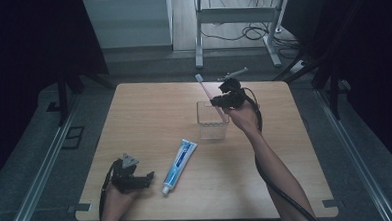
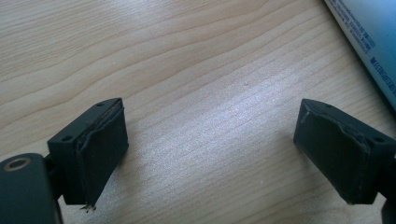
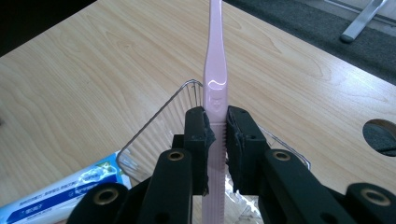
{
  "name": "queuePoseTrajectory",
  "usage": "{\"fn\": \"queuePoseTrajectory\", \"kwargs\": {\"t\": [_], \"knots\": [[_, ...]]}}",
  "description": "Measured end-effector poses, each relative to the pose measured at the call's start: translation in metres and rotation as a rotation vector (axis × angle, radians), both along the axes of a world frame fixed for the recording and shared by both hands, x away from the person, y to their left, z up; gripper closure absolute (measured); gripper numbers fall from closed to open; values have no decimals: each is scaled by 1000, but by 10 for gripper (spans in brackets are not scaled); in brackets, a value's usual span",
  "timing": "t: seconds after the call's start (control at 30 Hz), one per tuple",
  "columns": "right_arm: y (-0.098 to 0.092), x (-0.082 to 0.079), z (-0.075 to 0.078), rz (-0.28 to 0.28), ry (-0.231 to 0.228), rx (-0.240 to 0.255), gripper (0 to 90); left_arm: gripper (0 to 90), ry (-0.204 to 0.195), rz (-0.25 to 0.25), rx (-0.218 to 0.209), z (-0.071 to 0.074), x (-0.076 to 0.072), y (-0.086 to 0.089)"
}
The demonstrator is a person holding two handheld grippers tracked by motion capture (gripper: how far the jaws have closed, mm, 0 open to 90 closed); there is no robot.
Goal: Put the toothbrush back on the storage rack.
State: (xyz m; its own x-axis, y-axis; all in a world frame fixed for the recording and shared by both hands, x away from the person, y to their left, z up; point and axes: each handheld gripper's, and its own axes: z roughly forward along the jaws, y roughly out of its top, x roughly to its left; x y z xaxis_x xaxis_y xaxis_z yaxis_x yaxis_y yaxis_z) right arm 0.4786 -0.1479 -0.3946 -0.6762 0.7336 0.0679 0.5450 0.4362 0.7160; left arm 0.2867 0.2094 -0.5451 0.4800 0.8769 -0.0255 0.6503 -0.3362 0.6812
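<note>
Right gripper (image 1: 222,98): held up over the far half of the table, above the far right corner of the clear container; its jaws are clamped on a pink toothbrush.
Right gripper close up (image 3: 218,140): the two black pads press the flat pink handle from both sides, with the handle running between them and on past the tips.
Pink toothbrush (image 1: 206,92): tilted, its brush end pointing up and toward the far left, its lower end dipping toward the container; in the right gripper view (image 3: 215,88) it rises straight along the jaws and leaves the top of the frame.
Clear container (image 1: 212,121): a see-through square cup standing upright on the table, just below the right gripper; its rim (image 3: 154,126) shows directly under the clamped handle.
Left gripper (image 1: 137,179): resting low at the near left of the table, in the person's left hand, jaws spread wide with nothing between them.
Left gripper close up (image 2: 212,161): bare wood grain lies between the two separated pads.
Toothpaste tube (image 1: 180,165): blue and white, lying flat between the left gripper and the container, cap end toward the near edge; its edge (image 2: 369,42) is to the jaws' upper right.
Table (image 1: 154,112): light wood, rounded corners.
</note>
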Motion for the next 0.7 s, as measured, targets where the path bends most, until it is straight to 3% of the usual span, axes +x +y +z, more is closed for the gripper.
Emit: {"fn": "queuePoseTrajectory", "kwargs": {"t": [0.7], "knots": [[7, 5, -32, 5, 15, -38, 785, 100, 2, -3, 3, 0, 0, 0]]}}
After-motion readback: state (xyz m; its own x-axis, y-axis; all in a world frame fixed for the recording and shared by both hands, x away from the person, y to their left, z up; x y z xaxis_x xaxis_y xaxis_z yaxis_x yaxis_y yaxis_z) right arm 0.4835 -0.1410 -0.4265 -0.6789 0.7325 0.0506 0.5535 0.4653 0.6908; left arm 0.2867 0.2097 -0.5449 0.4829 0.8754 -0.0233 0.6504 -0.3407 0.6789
